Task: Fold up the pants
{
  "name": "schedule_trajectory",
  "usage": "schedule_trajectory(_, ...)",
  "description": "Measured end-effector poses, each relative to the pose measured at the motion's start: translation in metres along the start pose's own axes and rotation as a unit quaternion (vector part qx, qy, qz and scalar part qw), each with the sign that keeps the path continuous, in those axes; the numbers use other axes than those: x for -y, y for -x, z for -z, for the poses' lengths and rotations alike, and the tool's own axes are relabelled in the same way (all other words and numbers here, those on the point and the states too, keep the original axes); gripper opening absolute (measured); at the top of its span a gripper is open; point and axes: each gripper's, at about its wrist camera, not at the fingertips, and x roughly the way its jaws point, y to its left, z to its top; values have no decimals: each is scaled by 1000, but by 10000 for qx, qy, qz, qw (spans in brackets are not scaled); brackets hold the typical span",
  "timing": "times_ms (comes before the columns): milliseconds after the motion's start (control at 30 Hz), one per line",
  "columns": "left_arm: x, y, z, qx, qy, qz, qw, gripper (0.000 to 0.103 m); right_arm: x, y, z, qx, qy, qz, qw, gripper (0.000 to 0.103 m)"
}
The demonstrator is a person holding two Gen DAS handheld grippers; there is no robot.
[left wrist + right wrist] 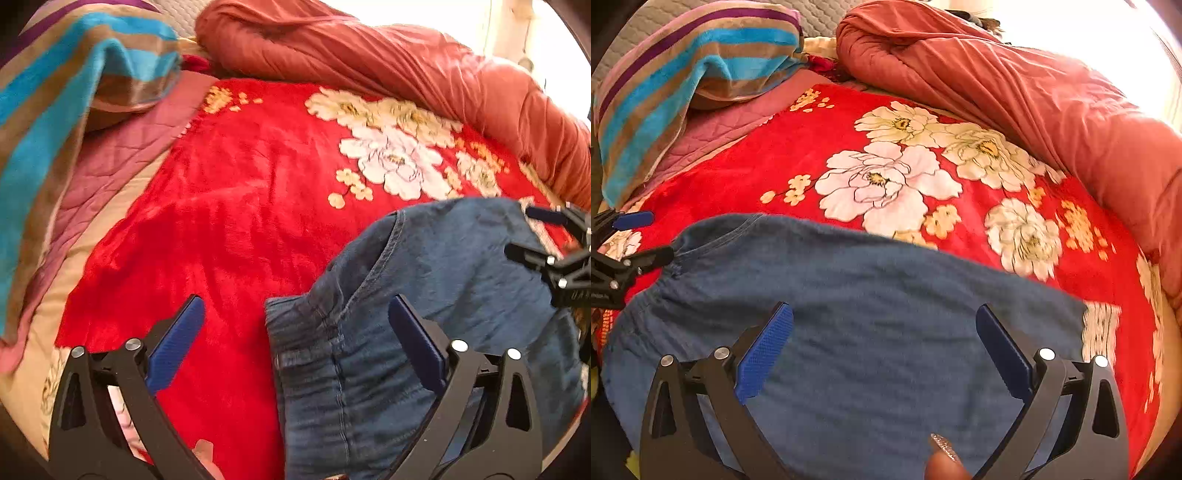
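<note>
Tilting down over blue pants [871, 295] on red floral blanket [229, 206], left gripper [295, 328] and right gripper [884, 328] jaws spread wide, gripping nothing

Light: daylight glare blown white at 1–2 o'clock | Blur: slight motion smear throughout | Edges: fisheye-bent, dark corners

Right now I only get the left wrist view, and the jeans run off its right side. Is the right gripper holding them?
Observer: No. The right gripper is open over the jeans and pinches nothing.
Operator: Where does the fabric end on that side?
Observer: It ends on the red flowered blanket, short of the orange quilt.
</note>
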Motion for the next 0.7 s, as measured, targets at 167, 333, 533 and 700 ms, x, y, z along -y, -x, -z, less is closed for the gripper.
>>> schedule_trajectory(167,-2,-25,-4,-283,-59,167,9994,65,6,-20,-17,-117,70,-106,9999,99)
schedule_trajectory(333,-7,-36,0,-343,39,316,9989,33,-2,-37,-28,-194,563,0,9982,99)
schedule_trajectory(533,-19,-13,2,198,289,402,9986,29,-10,-54,-36,-270,886,48,9957,99)
schedule_trajectory(700,-9,0,3,503,-35,154,9986,29,-25,-64,-38,-276,1232,38,9920,98)
